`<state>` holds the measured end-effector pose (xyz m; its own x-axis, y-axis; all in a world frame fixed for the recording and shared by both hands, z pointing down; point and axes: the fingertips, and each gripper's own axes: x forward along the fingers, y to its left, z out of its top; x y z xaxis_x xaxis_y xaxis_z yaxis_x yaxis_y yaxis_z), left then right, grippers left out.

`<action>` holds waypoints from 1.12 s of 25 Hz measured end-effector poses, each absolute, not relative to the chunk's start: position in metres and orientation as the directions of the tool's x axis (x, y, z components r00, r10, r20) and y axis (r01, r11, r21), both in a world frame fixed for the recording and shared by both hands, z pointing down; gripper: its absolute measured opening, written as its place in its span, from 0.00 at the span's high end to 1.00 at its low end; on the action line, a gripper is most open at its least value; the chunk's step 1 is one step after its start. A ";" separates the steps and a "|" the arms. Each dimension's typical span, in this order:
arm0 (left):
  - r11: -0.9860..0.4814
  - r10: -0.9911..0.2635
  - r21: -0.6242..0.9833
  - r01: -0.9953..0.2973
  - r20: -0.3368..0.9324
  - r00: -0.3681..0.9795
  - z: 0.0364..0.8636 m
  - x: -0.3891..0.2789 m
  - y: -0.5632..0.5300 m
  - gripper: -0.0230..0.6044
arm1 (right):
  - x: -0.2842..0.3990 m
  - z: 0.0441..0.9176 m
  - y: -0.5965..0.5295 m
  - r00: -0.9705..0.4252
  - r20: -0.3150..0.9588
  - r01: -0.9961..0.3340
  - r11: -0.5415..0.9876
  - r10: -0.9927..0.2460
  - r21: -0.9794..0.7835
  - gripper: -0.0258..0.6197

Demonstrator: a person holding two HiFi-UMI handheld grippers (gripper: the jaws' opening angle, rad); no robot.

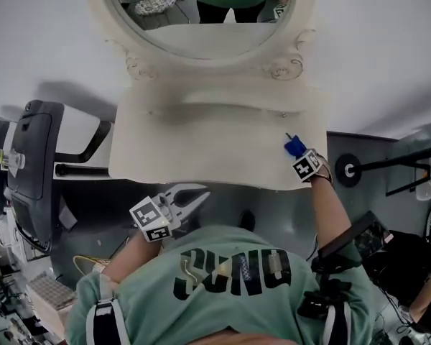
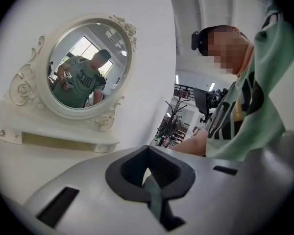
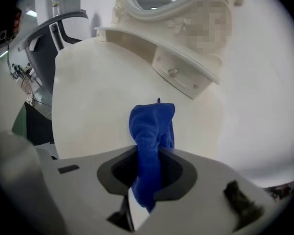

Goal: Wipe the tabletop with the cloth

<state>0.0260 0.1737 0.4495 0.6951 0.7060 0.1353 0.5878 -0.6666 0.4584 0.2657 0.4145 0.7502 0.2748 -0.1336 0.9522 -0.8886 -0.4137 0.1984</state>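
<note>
**Right gripper has the cloth at the tabletop's right front corner**

Right gripper has its jaws clamped on the blue cloth. The cloth is bunched up and sticks out past the jaw tips. In the head view the cloth sits over the right front corner of the cream tabletop. I cannot tell whether it touches the surface.

Left gripper has its jaws closed together with nothing between them. It is held off the table near the person's green shirt, just outside the front edge.

An oval mirror stands at the back of the table, and a dark chair is off to the left.
</note>
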 end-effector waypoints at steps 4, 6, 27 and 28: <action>-0.668 0.709 0.456 0.589 0.147 0.690 0.446 0.025 0.185 0.95 | 0.274 0.748 0.443 0.284 0.955 -0.872 -0.438 -0.087 0.220 0.84; -0.676 0.693 0.466 0.571 0.139 0.707 0.444 0.022 0.168 0.95 | 0.274 0.742 0.428 0.301 0.951 -0.875 -0.418 -0.073 0.245 0.84; -0.821 0.393 0.506 0.262 0.169 0.904 0.488 -0.145 -0.145 0.95 | -0.034 0.732 -0.200 -0.087 0.875 -0.914 0.387 -0.477 0.120 0.84; -0.816 0.409 0.507 0.277 0.167 0.897 0.488 -0.139 -0.135 0.95 | -0.025 0.733 -0.181 -0.079 0.880 -0.921 0.373 -0.468 0.116 0.84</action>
<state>-0.1394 -0.1347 0.4878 0.8973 0.4085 0.1674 0.2773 -0.8164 0.5065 -0.0250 -0.1810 0.7328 -0.0789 -0.4676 0.8804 -0.9207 0.3729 0.1156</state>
